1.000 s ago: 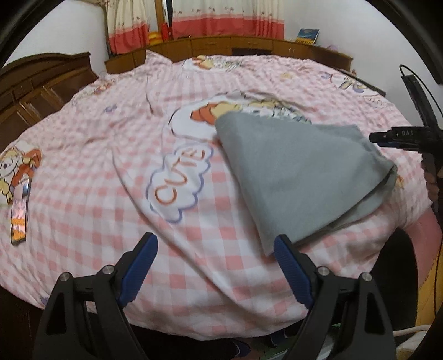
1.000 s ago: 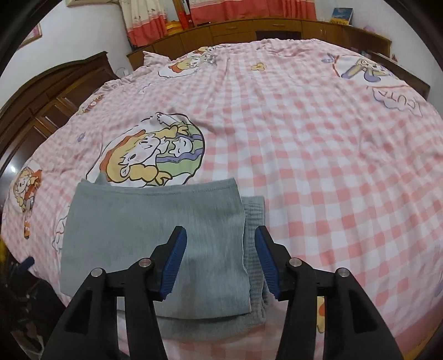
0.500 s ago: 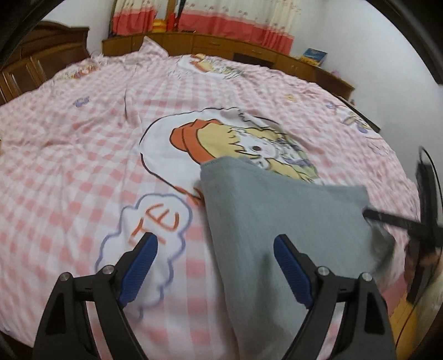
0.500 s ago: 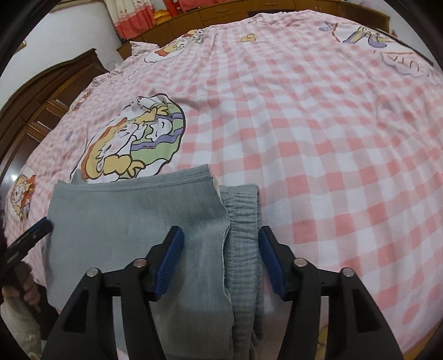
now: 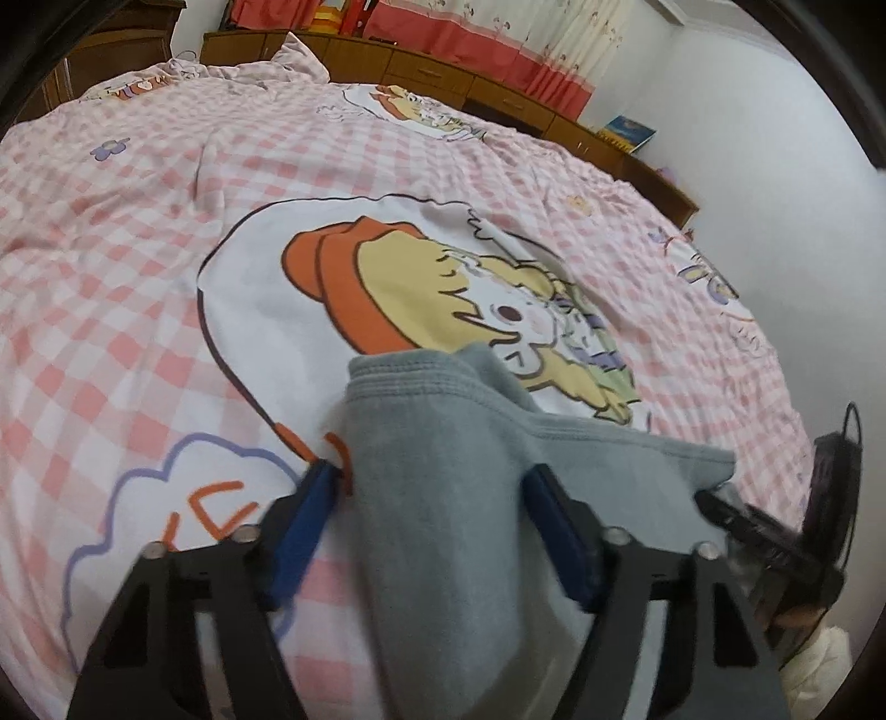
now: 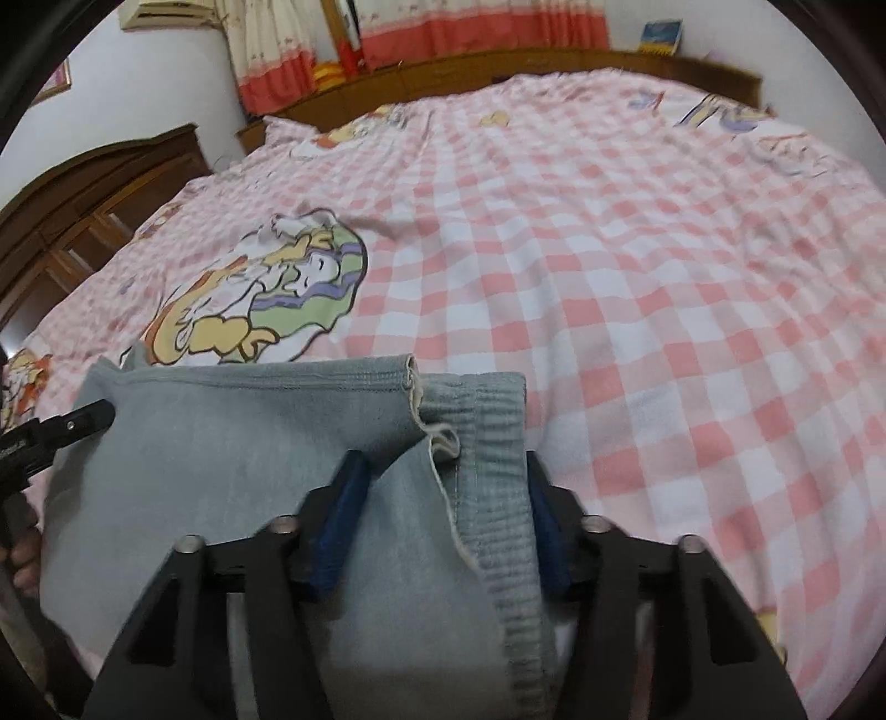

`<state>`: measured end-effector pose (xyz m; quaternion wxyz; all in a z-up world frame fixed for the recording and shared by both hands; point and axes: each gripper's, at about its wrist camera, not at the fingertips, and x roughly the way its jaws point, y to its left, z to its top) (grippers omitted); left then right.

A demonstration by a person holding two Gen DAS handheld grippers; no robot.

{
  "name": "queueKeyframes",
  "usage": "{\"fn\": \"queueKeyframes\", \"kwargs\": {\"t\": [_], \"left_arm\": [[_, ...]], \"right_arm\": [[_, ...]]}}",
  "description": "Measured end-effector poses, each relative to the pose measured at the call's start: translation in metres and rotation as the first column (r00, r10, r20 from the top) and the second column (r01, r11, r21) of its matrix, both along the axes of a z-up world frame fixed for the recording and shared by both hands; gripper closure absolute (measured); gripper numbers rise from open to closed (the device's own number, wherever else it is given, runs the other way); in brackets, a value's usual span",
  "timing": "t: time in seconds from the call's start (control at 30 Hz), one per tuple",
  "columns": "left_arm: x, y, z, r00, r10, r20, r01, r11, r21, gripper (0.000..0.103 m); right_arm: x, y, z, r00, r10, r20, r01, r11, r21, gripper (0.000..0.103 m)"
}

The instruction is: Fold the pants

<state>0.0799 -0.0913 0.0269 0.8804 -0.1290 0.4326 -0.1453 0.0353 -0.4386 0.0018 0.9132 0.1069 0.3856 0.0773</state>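
Observation:
The folded grey pants [image 5: 443,498] lie on the pink checked bedspread [image 5: 138,249], near its front edge. My left gripper [image 5: 432,493] straddles their left corner. Its jaws are closing and the cloth bunches up into a ridge between the blue pads. My right gripper [image 6: 443,476] is at the pants [image 6: 221,443] on the other end, over the ribbed waistband [image 6: 498,443]. Its jaws are closing too, and the puckered layers fill the gap between its pads. A finger [image 6: 83,418] of the left gripper shows at the left in the right wrist view.
A cartoon print [image 5: 443,299] lies just beyond the pants. Wooden cabinets [image 5: 443,72] and red-hemmed curtains [image 5: 470,33] line the far side, with a book [image 5: 628,133] on top. A dark wardrobe [image 6: 83,210] stands at the left. A hand [image 6: 22,554] is at the bed's edge.
My left gripper has swept right and dropped onto the pants' corner, then narrowed on it. My right gripper has sunk onto the waistband end and narrowed, and the cloth has puckered.

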Motion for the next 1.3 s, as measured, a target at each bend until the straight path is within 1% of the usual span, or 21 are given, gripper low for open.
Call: {"fn": "queueKeyframes", "kwargs": {"t": [0.03,0.07,0.1,0.13,0.17,0.23,0.33,0.47,0.53,0.6,0.7,0.77,0.83,0.9,0.97,1.03,1.13,1.23,1.3], "left_arm": [[-0.002,-0.002,0.001,1.000,0.002,0.002,-0.002,1.000,-0.005,0.048],[-0.006,-0.005,0.004,1.000,0.002,0.016,-0.002,1.000,0.008,0.050],[-0.009,-0.008,0.007,0.999,-0.004,0.033,0.003,1.000,0.022,0.057],[-0.012,-0.011,0.010,0.999,-0.015,0.049,0.013,0.999,0.030,0.068],[-0.016,-0.015,0.014,0.998,-0.025,0.065,0.023,0.999,0.040,0.071],[-0.021,-0.018,0.020,0.995,-0.034,0.091,0.029,0.998,0.049,0.084],[-0.030,-0.023,0.033,0.992,-0.044,0.114,0.037,0.997,0.068,0.089],[-0.054,-0.015,0.069,0.986,-0.058,0.158,0.052,0.998,0.039,0.089],[-0.064,-0.010,0.087,0.981,-0.062,0.185,0.053,0.997,0.055,0.089],[-0.073,-0.001,0.105,0.975,-0.057,0.215,0.042,0.996,0.077,0.089],[-0.078,0.022,0.126,0.968,-0.039,0.250,0.020,0.997,0.079,0.089],[-0.075,0.035,0.134,0.966,-0.030,0.255,0.003,0.994,0.105,0.089],[-0.064,0.050,0.138,0.970,-0.035,0.239,0.000,0.990,0.143,0.089],[-0.051,0.062,0.137,0.974,-0.039,0.223,0.001,0.986,0.165,0.089],[-0.036,0.071,0.129,0.979,-0.036,0.199,-0.001,0.983,0.186,0.089],[-0.021,0.081,0.114,0.986,-0.027,0.166,-0.007,0.981,0.196,0.089],[0.001,0.090,0.087,0.993,-0.016,0.116,-0.005,0.984,0.180,0.088],[0.024,0.100,0.049,0.999,0.002,0.036,-0.008,0.985,0.175,0.088],[0.032,0.102,0.031,1.000,0.011,0.008,-0.013,0.981,0.194,0.085]], "right_arm": [[-0.006,0.003,0.003,1.000,-0.011,0.017,0.011,1.000,0.008,0.067],[-0.009,0.004,0.006,0.999,-0.021,0.029,0.021,1.000,0.008,0.072],[-0.013,0.006,0.009,0.999,-0.029,0.045,0.029,1.000,0.002,0.076],[-0.017,0.009,0.012,0.997,-0.033,0.063,0.034,0.999,-0.005,0.077],[-0.023,0.011,0.018,0.995,-0.037,0.089,0.038,0.999,-0.014,0.078],[-0.031,0.013,0.028,0.992,-0.037,0.123,0.039,0.999,-0.016,0.079],[-0.049,0.018,0.057,0.982,-0.012,0.186,0.011,1.000,0.005,0.079],[-0.065,0.033,0.092,0.971,0.030,0.235,-0.037,0.999,0.026,0.079],[-0.071,0.040,0.104,0.968,0.050,0.246,-0.065,0.996,0.054,0.079],[-0.077,0.053,0.116,0.961,0.075,0.265,-0.091,0.995,0.050,0.079],[-0.076,0.070,0.127,0.958,0.105,0.266,-0.122,0.991,0.049,0.079],[-0.068,0.083,0.128,0.960,0.120,0.253,-0.134,0.990,0.041,0.079],[-0.058,0.093,0.125,0.963,0.128,0.235,-0.140,0.990,0.032,0.079],[-0.041,0.106,0.116,0.970,0.138,0.199,-0.148,0.988,0.036,0.079],[-0.027,0.115,0.105,0.976,0.142,0.167,-0.149,0.989,0.027,0.079],[-0.010,0.122,0.089,0.981,0.143,0.134,-0.146,0.989,0.014,0.079],[0.010,0.128,0.069,0.985,0.151,0.077,-0.151,0.989,-0.012,0.078],[0.027,0.126,0.047,0.989,0.142,0.029,-0.141,0.989,-0.035,0.071],[0.033,0.120,0.033,0.991,0.137,0.006,-0.137,0.990,-0.028,0.061]]}}
